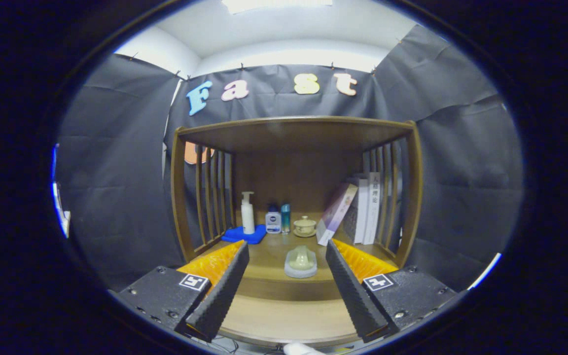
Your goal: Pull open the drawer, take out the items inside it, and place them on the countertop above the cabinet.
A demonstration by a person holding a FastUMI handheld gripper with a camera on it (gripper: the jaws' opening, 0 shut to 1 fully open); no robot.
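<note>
The gripper [287, 281] hung in front of a wooden cabinet [414, 187], its two fingers spread wide apart with nothing between them but open air. Just ahead of the fingers, and centred in the gap between them, a small pale green lidded dish [301, 261] sat on the near part of the countertop [269, 256]. It touched neither finger.

Farther back on the same surface, a row of small things stood against the cabinet's rear panel. At the far left was a white pump bottle [247, 213] standing upright on a blue cloth [244, 235]. Just right of it stood a squat bottle with a blue cap [273, 220], then a slim teal bottle [285, 218] close beside that. A cream lidded cup on a saucer [305, 226] came next, near the middle. On the far right a few books [363, 209] stood by the slatted side, one of them [336, 213] leaning over to the right against the others.

Below the countertop's front edge a lighter wooden surface [289, 320] stretched out toward the fingers; whether that was the drawer pulled open I could not tell from where things stood.
</note>
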